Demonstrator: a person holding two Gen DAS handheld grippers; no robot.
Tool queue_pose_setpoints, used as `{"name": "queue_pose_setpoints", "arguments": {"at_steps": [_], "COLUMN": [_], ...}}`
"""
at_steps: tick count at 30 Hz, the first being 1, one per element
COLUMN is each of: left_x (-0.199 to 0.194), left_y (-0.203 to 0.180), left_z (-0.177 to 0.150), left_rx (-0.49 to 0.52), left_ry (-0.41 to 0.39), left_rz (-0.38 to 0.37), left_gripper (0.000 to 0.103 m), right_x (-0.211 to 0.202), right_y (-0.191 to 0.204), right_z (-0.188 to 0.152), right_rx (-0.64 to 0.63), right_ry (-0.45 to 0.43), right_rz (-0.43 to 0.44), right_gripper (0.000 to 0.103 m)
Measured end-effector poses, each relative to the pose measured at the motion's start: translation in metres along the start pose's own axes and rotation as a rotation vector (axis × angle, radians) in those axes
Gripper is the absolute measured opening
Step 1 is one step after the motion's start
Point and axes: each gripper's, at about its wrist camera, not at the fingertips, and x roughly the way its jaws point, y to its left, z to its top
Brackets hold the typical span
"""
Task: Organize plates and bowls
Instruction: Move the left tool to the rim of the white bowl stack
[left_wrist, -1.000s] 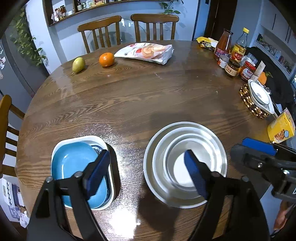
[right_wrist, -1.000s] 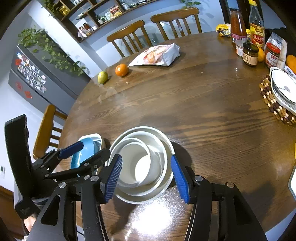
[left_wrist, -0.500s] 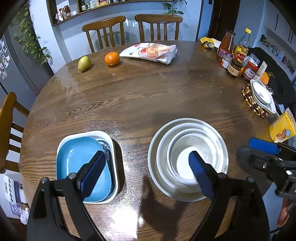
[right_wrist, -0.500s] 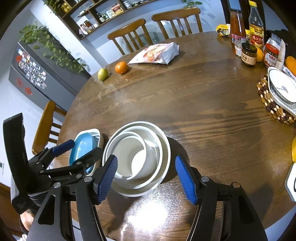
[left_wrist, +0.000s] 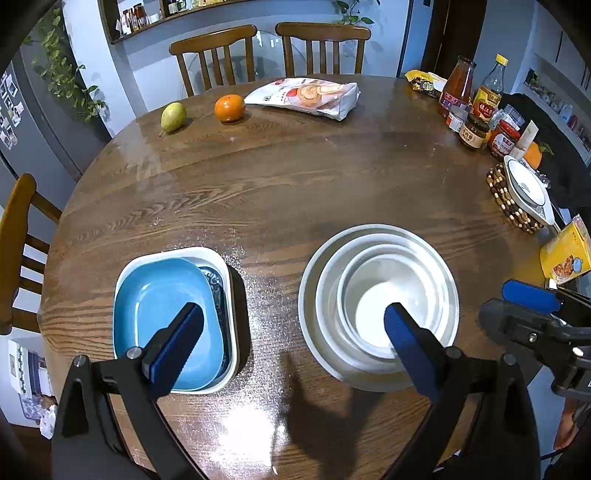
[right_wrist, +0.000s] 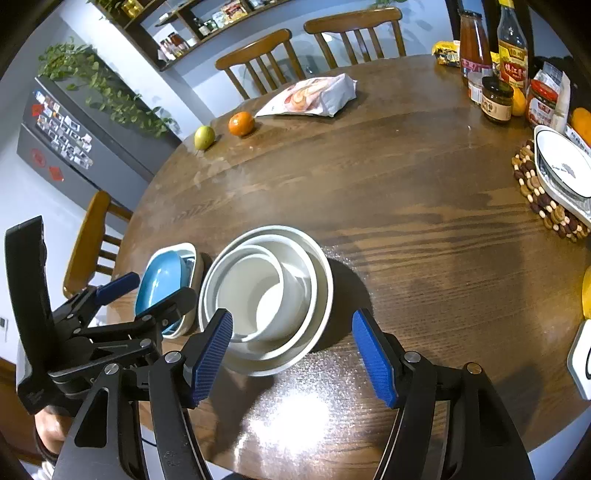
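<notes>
blue plate (left_wrist: 168, 317): lies inside a white rectangular dish (left_wrist: 221, 264), a patterned piece showing under its right side; stack sits near the table's (left_wrist: 295, 177) front-left edge. Glossy, rounded-rectangular, long axis running front to back.
left gripper (left_wrist: 293, 328): jaws have just been opening and now stand wide, nothing between the pads; it hangs above the gap between the two stacks, left finger over the blue plate, right finger over the bowls.
nested bowls (left_wrist: 380, 302): three white round bowls, smallest innermost, sitting just right of the dish stack near the front edge. Apart from the dish, dark strip of table between them.
right gripper (right_wrist: 291, 350): jaws have just been opening, moderately wide, empty; the bowls lie directly ahead of the pads, slightly left of centre.
key relation: right gripper is squarer to the bowls; left gripper nearer the plate stack.
judgement: both stacks look finished.
</notes>
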Motion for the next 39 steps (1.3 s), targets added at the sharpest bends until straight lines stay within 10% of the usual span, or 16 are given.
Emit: {"name": "queue_pose_setpoints", "arguments": {"at_steps": [7,25,39], "left_x": [-0.001,0.028,0.043], "left_y": [0.005,0.039,0.040], "left_z": [-0.005,-0.005,0.004], "left_rx": [-0.002,-0.182,-0.141], "left_ry": [0.018,0.189,0.211], "left_rz": [-0.029,-0.128,-0.037], "left_gripper": [0.098,0.096,0.087], "right_x": [0.003,0.018,0.043], "right_y": [-0.008,-0.034,-0.050], "right_z": [-0.005,-0.007,0.002], "right_rx": [0.026,0.068,0.120], "right_ry": [0.050,0.069,0.131], "right_rz": [0.070,-0.078,-0.051], "right_gripper": [0.069,0.069,0.069]}}
